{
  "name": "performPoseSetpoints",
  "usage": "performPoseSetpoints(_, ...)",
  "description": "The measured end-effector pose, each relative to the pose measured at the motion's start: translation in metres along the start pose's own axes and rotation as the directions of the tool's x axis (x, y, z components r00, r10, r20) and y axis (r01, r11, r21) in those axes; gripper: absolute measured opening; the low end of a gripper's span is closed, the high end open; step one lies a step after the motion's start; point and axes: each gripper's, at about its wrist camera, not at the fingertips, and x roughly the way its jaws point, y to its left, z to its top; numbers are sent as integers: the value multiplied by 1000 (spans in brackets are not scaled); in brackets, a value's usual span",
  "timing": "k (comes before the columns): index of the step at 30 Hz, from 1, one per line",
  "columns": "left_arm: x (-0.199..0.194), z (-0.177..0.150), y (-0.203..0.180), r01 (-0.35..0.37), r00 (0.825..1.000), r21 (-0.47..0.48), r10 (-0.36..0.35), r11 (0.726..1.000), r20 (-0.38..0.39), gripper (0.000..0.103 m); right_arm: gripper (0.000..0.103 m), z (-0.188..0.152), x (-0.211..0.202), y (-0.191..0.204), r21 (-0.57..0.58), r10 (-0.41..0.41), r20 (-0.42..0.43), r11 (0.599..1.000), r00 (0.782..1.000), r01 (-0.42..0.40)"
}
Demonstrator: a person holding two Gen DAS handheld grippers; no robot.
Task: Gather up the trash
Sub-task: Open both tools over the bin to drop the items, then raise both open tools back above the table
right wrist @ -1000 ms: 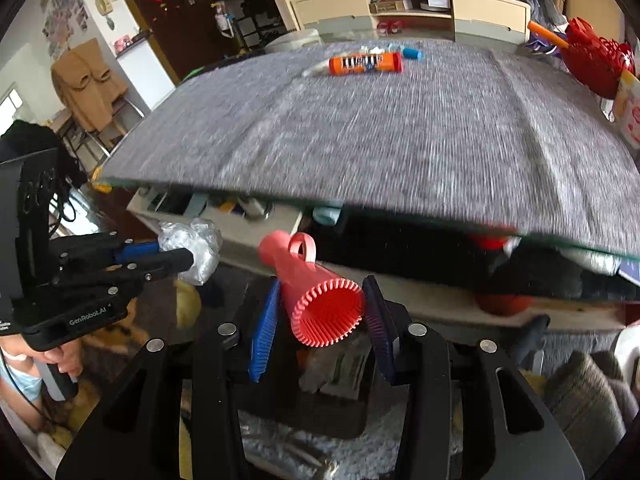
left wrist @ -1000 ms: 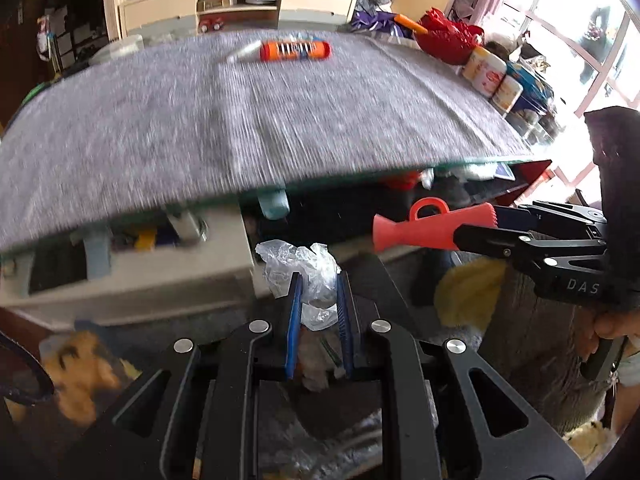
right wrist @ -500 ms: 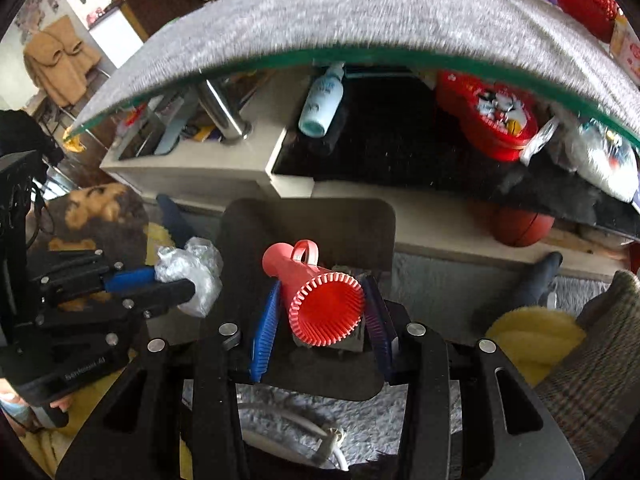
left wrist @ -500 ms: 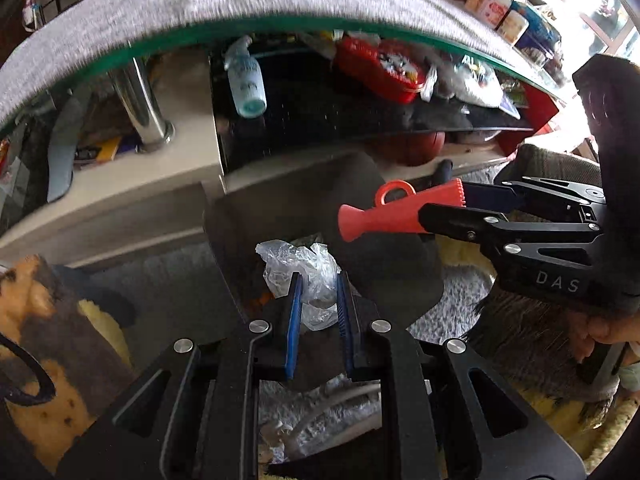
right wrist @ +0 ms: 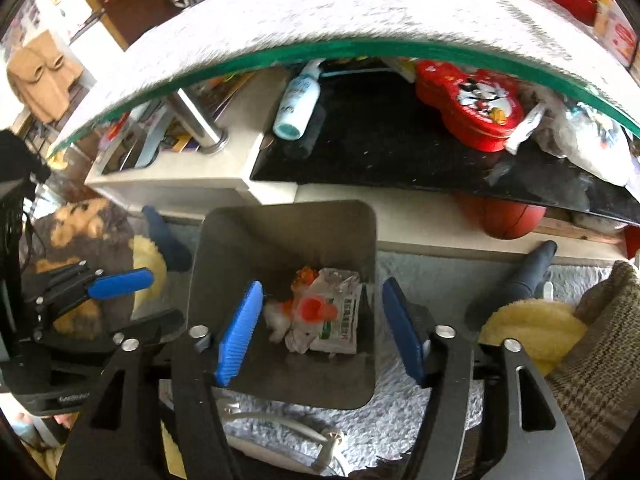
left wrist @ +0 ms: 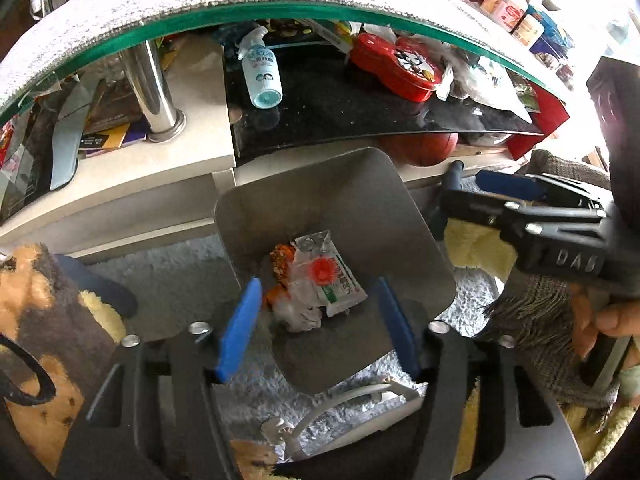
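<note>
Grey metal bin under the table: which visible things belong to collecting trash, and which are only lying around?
Part of the job:
- grey metal bin
- red ridged plastic piece
- crumpled clear plastic
- white printed wrapper

Just lying about:
- white spray bottle
- red cartoon tin
- orange ball
- white cable
</note>
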Motion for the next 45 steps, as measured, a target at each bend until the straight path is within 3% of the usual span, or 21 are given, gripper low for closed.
performPoseSetpoints(5, -8, 5, 0, -12, 1000, 18, 12, 1000, 15, 83, 85, 8, -9, -6, 30, 0, 12, 1000, 1000, 0)
performPoseSetpoints(10, -29, 20, 3, -29, 997, 14, 28, 999, 69, 93, 92, 23, -26, -11, 55, 25, 38, 998, 999, -27)
performPoseSetpoints(17, -57, 57, 13, -80, 987, 18, 77, 997, 142, 94, 92, 68, -57, -19, 51, -6, 125, 999, 992, 0)
performPoseSetpoints(26, -72, 125, 36, -112, 972, 2, 109, 994, 208, 94, 92, 148, -64, -25, 64, -36, 210, 998, 977, 23)
performPoseSetpoints(34, -63, 195, 61, -141, 964, 11, 135, 990, 231, 94, 92, 217, -33, -14, 46, -41, 229, 998, 972, 31)
performPoseSetpoints(45, -41, 246, 102, -142, 967, -7, 141, 990, 214, 94, 92, 276, 28, 6, 45, -87, 242, 996, 966, 79)
